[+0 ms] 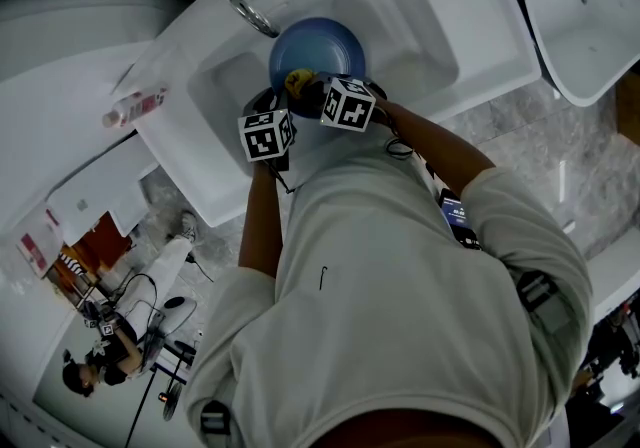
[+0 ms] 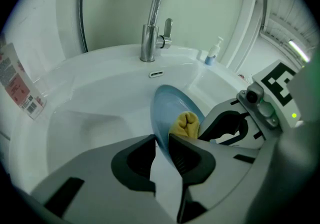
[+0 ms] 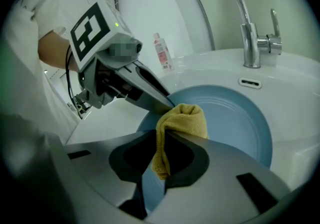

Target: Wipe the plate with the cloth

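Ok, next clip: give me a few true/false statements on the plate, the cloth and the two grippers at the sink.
1. The left gripper is clamped on the rim of the blue plate. True.
2. The right gripper is empty. False: it is shut on the yellow cloth.
3. The plate lies flat on the counter. False: it is held on edge over the sink basin.
4. The cloth is against the plate's face. True.
5. Water runs from the faucet. False: no stream shows at the spout.
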`<action>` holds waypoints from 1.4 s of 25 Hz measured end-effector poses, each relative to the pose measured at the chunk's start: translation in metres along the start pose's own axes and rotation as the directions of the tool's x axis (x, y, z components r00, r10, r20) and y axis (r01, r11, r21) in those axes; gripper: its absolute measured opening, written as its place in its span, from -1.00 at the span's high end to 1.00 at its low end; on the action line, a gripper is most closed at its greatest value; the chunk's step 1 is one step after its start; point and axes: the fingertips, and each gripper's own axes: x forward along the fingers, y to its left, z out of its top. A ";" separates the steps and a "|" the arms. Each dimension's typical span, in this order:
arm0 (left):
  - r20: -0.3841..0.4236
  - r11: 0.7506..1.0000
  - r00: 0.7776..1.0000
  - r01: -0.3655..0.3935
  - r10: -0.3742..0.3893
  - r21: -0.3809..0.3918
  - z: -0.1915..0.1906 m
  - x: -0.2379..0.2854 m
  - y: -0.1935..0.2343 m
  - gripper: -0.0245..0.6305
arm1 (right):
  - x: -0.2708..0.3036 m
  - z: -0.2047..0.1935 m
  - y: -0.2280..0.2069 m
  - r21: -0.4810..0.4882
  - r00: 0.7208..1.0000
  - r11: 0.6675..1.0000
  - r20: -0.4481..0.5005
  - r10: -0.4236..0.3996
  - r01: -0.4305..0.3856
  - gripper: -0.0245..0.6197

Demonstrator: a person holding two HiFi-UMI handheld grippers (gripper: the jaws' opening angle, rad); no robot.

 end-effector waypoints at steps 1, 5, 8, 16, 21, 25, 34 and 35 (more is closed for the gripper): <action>-0.001 1.000 1.000 -0.001 0.001 -0.001 0.000 0.000 0.000 0.63 | 0.000 -0.004 0.004 -0.020 1.000 1.000 -0.017 0.014 -0.014 0.77; -0.003 1.000 1.000 -0.006 0.006 0.004 -0.001 -0.001 0.000 0.63 | 0.001 -0.013 0.015 -0.099 0.997 0.994 -0.067 0.043 -0.050 0.78; -0.004 1.000 1.000 -0.012 0.012 0.014 -0.001 0.000 0.001 0.63 | 0.002 -0.021 0.019 -0.149 0.994 0.987 -0.102 0.046 -0.061 0.77; -0.008 1.000 1.000 -0.007 0.007 0.014 -0.003 0.001 0.001 0.63 | 0.000 -0.047 0.018 -0.265 0.978 0.960 -0.207 0.034 -0.090 0.77; -0.006 1.000 1.000 -0.001 0.002 0.015 -0.003 0.001 -0.001 0.64 | -0.008 -0.066 0.016 -0.405 0.953 0.905 -0.304 0.001 -0.130 0.77; -0.010 1.000 1.000 0.002 -0.002 0.013 -0.004 0.002 -0.002 0.64 | -0.015 -0.080 0.013 -0.435 0.936 0.887 -0.352 -0.006 -0.158 0.77; -0.011 1.000 1.000 0.010 -0.010 0.015 -0.003 0.003 -0.002 0.65 | -0.029 -0.102 -0.014 -0.389 0.912 0.914 -0.405 -0.057 -0.116 0.77; -0.011 1.000 1.000 0.012 -0.012 0.018 -0.002 0.002 -0.002 0.65 | -0.030 -0.104 -0.017 -0.385 0.910 0.916 -0.410 -0.062 -0.111 0.77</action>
